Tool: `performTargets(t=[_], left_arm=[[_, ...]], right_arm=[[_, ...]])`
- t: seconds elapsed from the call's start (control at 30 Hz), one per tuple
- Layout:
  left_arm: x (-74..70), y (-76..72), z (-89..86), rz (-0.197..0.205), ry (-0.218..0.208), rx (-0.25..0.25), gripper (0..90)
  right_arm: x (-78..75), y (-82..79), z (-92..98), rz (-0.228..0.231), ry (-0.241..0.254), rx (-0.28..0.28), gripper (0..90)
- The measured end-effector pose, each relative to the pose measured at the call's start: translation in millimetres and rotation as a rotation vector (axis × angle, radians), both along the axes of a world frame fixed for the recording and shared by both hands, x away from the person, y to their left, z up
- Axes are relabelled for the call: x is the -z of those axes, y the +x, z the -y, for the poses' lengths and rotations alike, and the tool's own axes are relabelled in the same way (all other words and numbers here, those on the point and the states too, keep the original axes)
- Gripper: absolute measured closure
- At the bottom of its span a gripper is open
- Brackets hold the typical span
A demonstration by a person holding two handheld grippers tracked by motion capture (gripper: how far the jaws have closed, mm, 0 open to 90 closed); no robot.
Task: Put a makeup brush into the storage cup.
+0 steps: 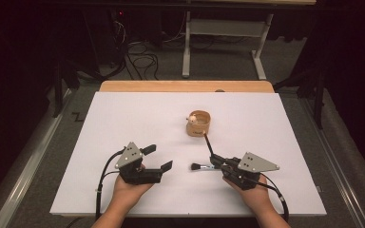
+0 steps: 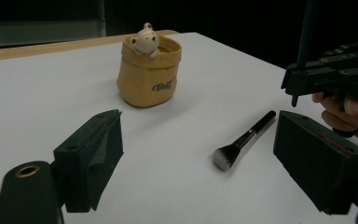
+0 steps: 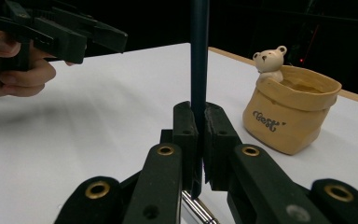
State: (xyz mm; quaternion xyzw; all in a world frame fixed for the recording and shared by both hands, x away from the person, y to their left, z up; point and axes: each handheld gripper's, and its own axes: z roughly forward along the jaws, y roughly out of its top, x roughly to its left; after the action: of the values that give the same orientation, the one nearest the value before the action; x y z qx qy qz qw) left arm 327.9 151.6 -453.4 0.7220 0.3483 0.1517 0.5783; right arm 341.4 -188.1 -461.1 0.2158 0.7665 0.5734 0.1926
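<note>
**A:** Start at the tools. What is the right gripper (image 1: 217, 162) doing?

**B:** Its jaws are pressed together on a thin dark stick (image 3: 199, 56). In the right gripper view the stick stands upright between the pads and runs out the top of the frame. From above it slants away from the jaws toward 11 o'clock, its tip just short of the pot (image 1: 198, 124).

**A:** And the left gripper (image 1: 157, 157)?

**B:** Jaws wide apart, nothing between them. In its own view the two black pads (image 2: 95, 156) frame the table (image 1: 123, 118), with the brush (image 2: 242, 141) lying between them farther off.

**A:** Where does that brush lie?

**B:** Flat on the white table, just at 9 o'clock of the right gripper's jaws, bristle head pointing toward the left gripper. Silver ferrule, black handle. I cannot tell whether the handle touches the right gripper.

**A:** Any writing?

**B:** One dark script word on the tan pot. It reads something like "Best"; I cannot be sure of it.

**A:** Counts?

**B:** One pot, shaped like a crumpled sack, with one small pale bear (image 2: 146, 40) at its rim. One brush, one stick, two grippers. The pot stands at 12 o'clock from the gap between the hands, well apart from the left gripper.
</note>
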Motion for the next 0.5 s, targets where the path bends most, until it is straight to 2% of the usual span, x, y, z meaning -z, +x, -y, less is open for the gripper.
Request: performTargets(t=[0.2,0.3,0.5], left_arm=[[-3.5,1.5,13.2,0.001,-0.013,0.032,18.1],[-5.4,1.6,18.7,0.015,-0.016,0.049,20.9],[-7.5,3.3,26.1,0.006,-0.03,0.069,21.2]], right_arm=[[2.1,-2.4,-5.4,-0.009,-0.001,-0.008,86.4],[3.3,-2.5,-7.6,-0.007,0.004,-0.022,86.4],[5.5,-3.2,-11.2,-0.02,-0.006,-0.031,86.3]])
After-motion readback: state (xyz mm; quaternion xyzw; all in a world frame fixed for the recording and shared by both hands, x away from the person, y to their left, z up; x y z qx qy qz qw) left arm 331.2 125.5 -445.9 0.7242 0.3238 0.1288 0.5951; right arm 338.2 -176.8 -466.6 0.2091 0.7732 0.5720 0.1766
